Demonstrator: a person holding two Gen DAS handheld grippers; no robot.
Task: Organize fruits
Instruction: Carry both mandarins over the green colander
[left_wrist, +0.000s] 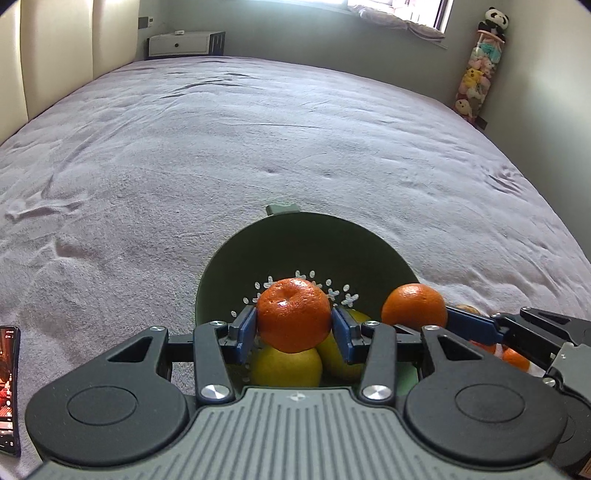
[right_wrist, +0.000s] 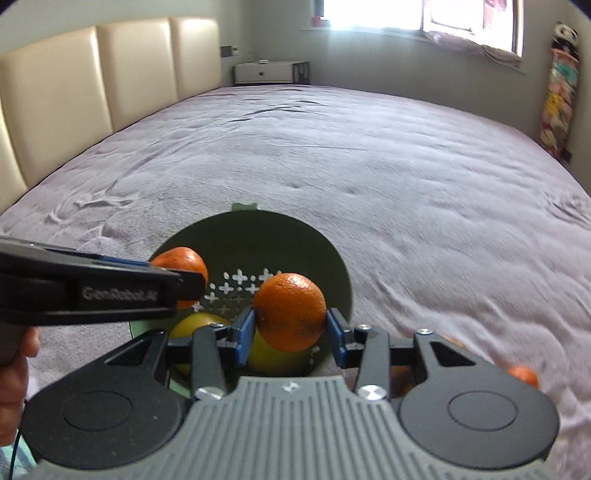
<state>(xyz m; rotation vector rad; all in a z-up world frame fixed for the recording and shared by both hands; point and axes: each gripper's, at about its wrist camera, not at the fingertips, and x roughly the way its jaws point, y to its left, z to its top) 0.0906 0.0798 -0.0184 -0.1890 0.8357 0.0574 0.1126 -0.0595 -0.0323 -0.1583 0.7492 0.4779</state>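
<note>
Both hands carry a fruit to the same place. The left hand-held gripper (left_wrist: 294, 328) pinches an orange (left_wrist: 293, 314) between its blue pads, which press on the fruit's two sides, and holds it over the near part of the green colander (left_wrist: 295, 240) that sits on the bed (left_wrist: 258, 129). The right hand-held gripper (right_wrist: 290, 328) likewise pinches a second orange (right_wrist: 290, 312), and it too is above the colander's near rim, just right of the left one. Two yellow fruits (left_wrist: 286, 367) already lie in the colander's bottom, directly under both oranges. More oranges lie on the bed (right_wrist: 522, 374) to the near right, outside the colander.

The step in hand appears to be dropping both oranges in. To do it well, I would bring each orange low, close above the yellow fruits, before spreading the pads, since a round fruit let go from high up could bounce off the pile and roll over the rim onto the soft cover. The two tools are near each other, so releasing one at a time, the left toward the far left of the colander and the right toward its right wall, should keep the fingers from knocking together. The colander rests on bedding and may tip if a finger leans on its rim.
</note>
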